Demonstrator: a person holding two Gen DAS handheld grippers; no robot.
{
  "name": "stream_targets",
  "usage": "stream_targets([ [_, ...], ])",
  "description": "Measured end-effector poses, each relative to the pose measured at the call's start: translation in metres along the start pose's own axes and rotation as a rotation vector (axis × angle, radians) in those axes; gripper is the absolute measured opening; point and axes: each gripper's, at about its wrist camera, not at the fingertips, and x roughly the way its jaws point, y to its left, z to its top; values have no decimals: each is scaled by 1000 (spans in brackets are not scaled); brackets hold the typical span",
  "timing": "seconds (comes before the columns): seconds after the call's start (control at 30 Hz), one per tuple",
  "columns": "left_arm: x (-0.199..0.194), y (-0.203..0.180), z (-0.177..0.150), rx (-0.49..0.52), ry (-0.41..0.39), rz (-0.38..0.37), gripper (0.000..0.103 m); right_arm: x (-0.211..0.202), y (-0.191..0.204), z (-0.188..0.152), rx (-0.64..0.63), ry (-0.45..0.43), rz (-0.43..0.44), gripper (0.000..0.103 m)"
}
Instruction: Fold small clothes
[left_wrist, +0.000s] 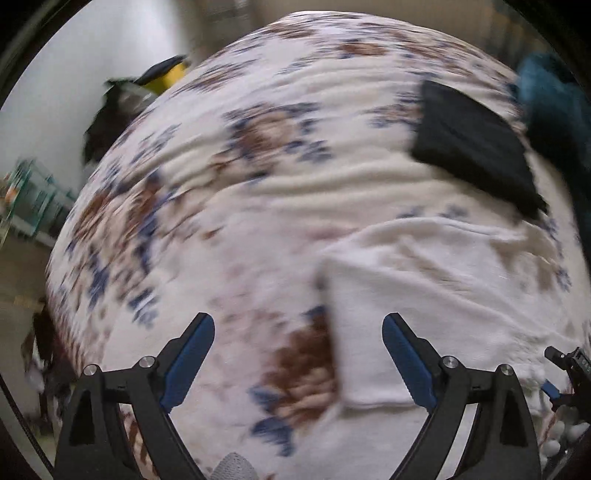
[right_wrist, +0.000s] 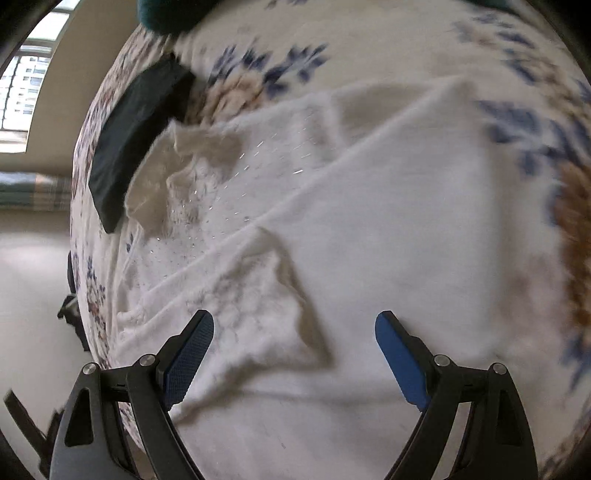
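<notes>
A floral bedspread (left_wrist: 229, 192) covers the bed — a window (right_wrist: 22, 85) at far left, teal shelving (left_wrist: 33, 199) beyond.

Black gripper (left_wrist: 298, 325) frames, blue ribbed pads (right_wrist: 400, 360) (silver screws)

Two close downward wrist views (shared: white garment (left_wrist: 424, 295), bedspread (left_wrist: 240, 184))

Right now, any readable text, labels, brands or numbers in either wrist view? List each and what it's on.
None readable.
White garment: glinting specks only, no lettering.
Folded black garment: plain, no tag visible.
Floral bedspread: pattern only, motion-blurred.
Left gripper and right gripper: no markings visible.
</notes>
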Motion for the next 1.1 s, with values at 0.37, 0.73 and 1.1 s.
stream_targets([
  [0.37,33,11,-4,-108,10,4,93,-27,45,-1,-143,-202,-217,8],
  [0.73,79,-81,30,62,-2,-65,93,-72,-24,36,-55,-260,-370,8],
  [1.1,122,-123,59,255,15,-14,93,-45,-69,45,58,-121,-349,16],
])
